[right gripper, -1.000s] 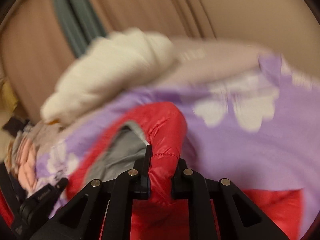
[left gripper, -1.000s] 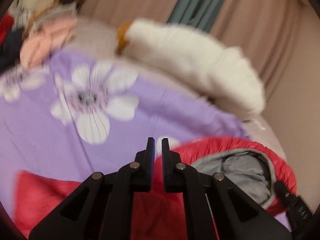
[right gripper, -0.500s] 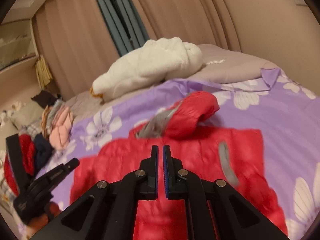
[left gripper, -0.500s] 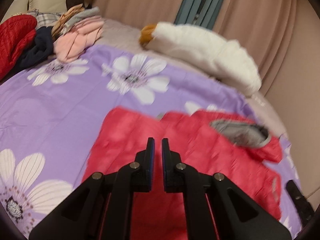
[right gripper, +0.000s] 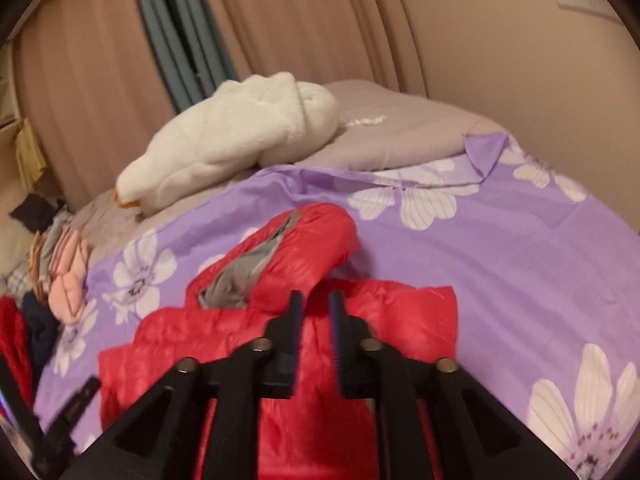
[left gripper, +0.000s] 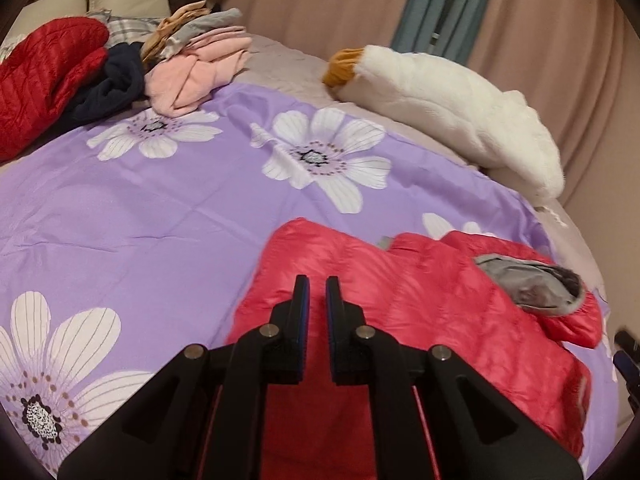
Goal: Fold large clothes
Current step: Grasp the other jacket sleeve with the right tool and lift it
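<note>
Bedspread (left gripper: pixel 168 208) purple, floral, red jacket (left gripper: pixel 420 300) lying on it, beige curtains (right gripper: pixel 100 60), both claws slightly parted, empty.

The red puffer jacket (left gripper: pixel 420 292) lies spread flat on the purple flowered bedsheet (left gripper: pixel 140 208), its grey-lined hood (right gripper: pixel 256 264) bunched up.

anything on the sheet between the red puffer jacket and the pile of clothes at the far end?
Nothing: in the left wrist view only bare purple floral sheet lies between the red puffer jacket and the clothes pile.
</note>
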A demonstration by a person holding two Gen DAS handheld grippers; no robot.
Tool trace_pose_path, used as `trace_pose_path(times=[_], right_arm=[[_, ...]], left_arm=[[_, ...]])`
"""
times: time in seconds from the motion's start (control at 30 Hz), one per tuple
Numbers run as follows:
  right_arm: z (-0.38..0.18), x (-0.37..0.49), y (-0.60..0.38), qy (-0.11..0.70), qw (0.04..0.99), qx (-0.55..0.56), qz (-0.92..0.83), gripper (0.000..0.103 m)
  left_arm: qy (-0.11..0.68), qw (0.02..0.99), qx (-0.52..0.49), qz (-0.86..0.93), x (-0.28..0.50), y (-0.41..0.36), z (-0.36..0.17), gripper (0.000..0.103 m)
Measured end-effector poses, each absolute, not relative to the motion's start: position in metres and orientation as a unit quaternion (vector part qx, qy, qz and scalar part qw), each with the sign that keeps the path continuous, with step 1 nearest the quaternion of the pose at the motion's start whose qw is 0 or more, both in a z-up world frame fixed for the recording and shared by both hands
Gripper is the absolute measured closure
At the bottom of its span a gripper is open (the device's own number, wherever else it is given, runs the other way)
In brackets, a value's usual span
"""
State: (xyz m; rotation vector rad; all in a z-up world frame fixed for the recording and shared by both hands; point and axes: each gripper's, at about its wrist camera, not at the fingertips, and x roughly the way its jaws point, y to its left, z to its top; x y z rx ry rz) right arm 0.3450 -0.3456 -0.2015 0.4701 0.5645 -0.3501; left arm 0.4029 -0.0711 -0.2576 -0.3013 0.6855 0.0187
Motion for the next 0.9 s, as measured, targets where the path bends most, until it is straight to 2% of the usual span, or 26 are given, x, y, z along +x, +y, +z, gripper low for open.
trace_pose_path(times=[0.03,0.07,0.17,0.3,0.37,0.4,0.43,0.5,0.67,0.9], right_arm=[[-0.205,0.352,-0.353,0.278,0.913,0.246,-0.169,0.028],[-0.207,0.36,-0.36,0.277,0.909,0.263,-0.165,0.025],[-0.217,0.396,-0.381,0.297,0.892,0.309,-0.144,0.025],[-0.245,0.451,-0.399,0.367,0.85,0.366,-0.097,0.024],[-0.26,0.463,-0.401,0.375,0.838,0.381,-0.112,0.054],[-0.26,0.464,-0.398,0.366,0.846,0.37,-0.117,0.076],[-0.256,0.461,-0.392,0.35,0.861,0.348,-0.12,0.08],[-0.242,0.453,-0.375,0.324,0.89,0.3,-0.117,0.086],[-0.183,0.424,-0.326,0.267,0.94,0.208,-0.042,0.088],[-0.156,0.378,-0.258,0.268,0.955,0.125,0.01,0.088]], left_arm=[[0.337,0.929,-0.151,0.01,0.405,-0.069,-0.261,0.096],[0.34,0.928,-0.154,0.011,0.408,-0.066,-0.266,0.096],[0.346,0.925,-0.155,0.015,0.417,-0.064,-0.276,0.096],[0.343,0.925,-0.162,0.01,0.419,-0.061,-0.282,0.096],[0.339,0.926,-0.165,0.007,0.419,-0.058,-0.282,0.096],[0.337,0.927,-0.167,0.009,0.419,-0.055,-0.281,0.096],[0.335,0.927,-0.166,0.013,0.419,-0.052,-0.281,0.096],[0.336,0.926,-0.169,0.019,0.418,-0.045,-0.28,0.096],[0.325,0.928,-0.177,0.036,0.403,-0.024,-0.267,0.096],[0.308,0.935,-0.163,0.073,0.352,0.01,-0.243,0.096]])
